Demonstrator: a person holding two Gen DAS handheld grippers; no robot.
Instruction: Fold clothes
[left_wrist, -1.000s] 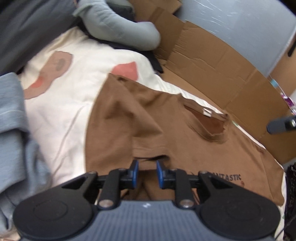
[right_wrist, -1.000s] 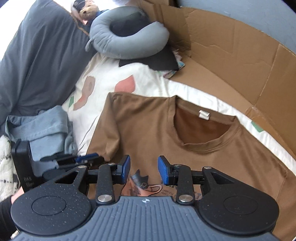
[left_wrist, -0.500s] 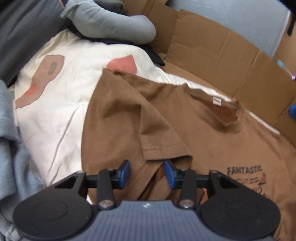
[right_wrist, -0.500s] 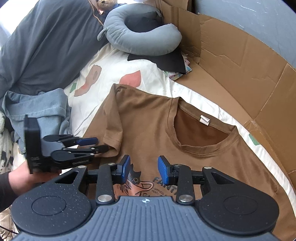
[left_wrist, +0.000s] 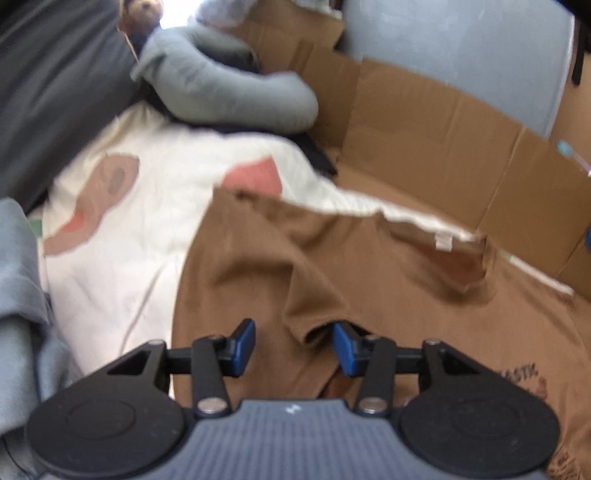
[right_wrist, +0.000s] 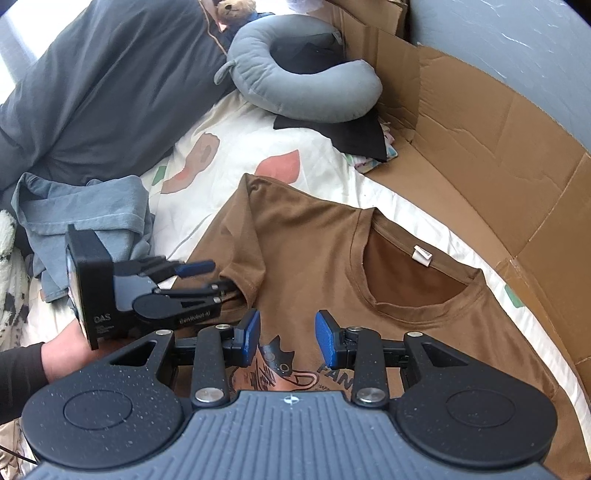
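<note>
On the bed's left side, a crumpled grey-blue garment (right_wrist: 85, 210) is seen lying unfolded on the patterned bedsheet (right_wrist: 236, 147), near a dark grey pillow (right_wrist: 96, 85). Just right of it, the left gripper (right_wrist: 210, 275) is held by a hand (right_wrist: 70, 349) at the sleeve (right_wrist: 240, 266) of the brown T-shirt (right_wrist: 317, 258). Its jaws have just been opening; in the left wrist view they stand part-way apart with the sleeve hem between them, but no pad is seen pressing the cloth, so the sleeve is judged released. That sleeve now lies turned inward over the shirt's chest, which is read as the first fold made. Toward the middle, the shirt is spread face-up across the bed, collar and neck label (right_wrist: 421, 254) pointing to the far right edge, the printed graphic (right_wrist: 280, 365) nearest the cameras. The right gripper (right_wrist: 286, 339) is held above that print, jaws moderately apart and empty. Further right, the shirt's other shoulder is still flat and unfolded, and its other sleeve is hidden. A cardboard sheet (right_wrist: 480, 147) stands along the bed's right edge, with a grey neck pillow (right_wrist: 303, 92) at the far corner. Judged overall, the work is early: one sleeve tucked, the other side, the lengthwise fold and the grey-blue garment all remaining.
</note>
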